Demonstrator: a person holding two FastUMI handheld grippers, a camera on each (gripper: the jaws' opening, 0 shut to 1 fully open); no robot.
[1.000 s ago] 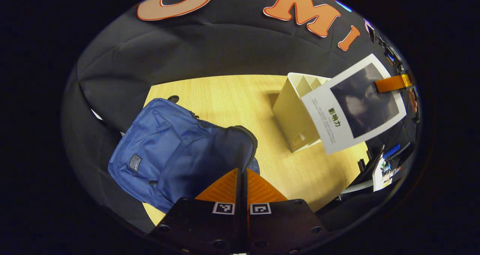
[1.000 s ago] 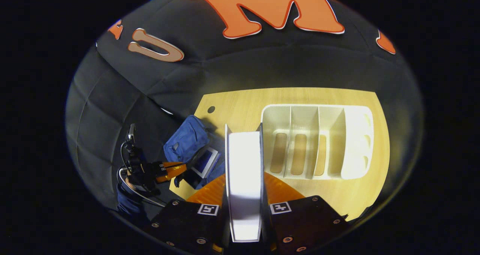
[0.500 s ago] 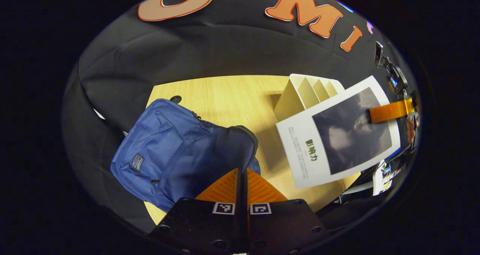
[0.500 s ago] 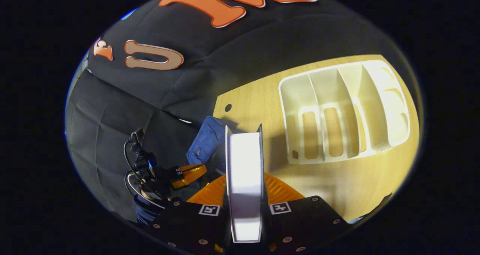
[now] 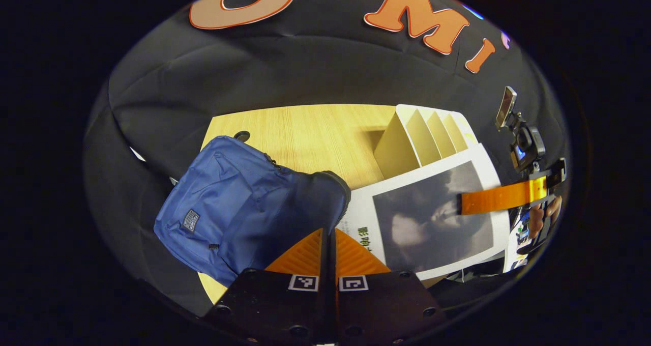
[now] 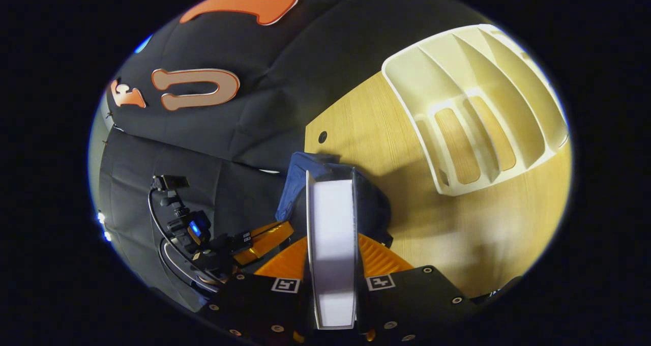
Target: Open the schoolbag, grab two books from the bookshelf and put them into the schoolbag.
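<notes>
Blue fabric of the one schoolbag point(image 5: 239, 198) is lying just ahead of the left claw point(image 5: 329, 244), whose fingers are pinching shut on the bag's dark opening edge. One book point(image 5: 432, 213) is hanging just right of that claw, its cover facing the left gripper view, its near corner beside the bag's mouth. The right gripper view is showing the same book point(image 6: 331, 244) edge-on, white pages upward, clamped in the right claw point(image 6: 331, 257) above the bag point(image 6: 325, 183). Farther off, one white bookshelf point(image 6: 478, 107) with four slots is standing on the wooden counter point(image 6: 366, 132), bare wood lying between it and the bag.
</notes>
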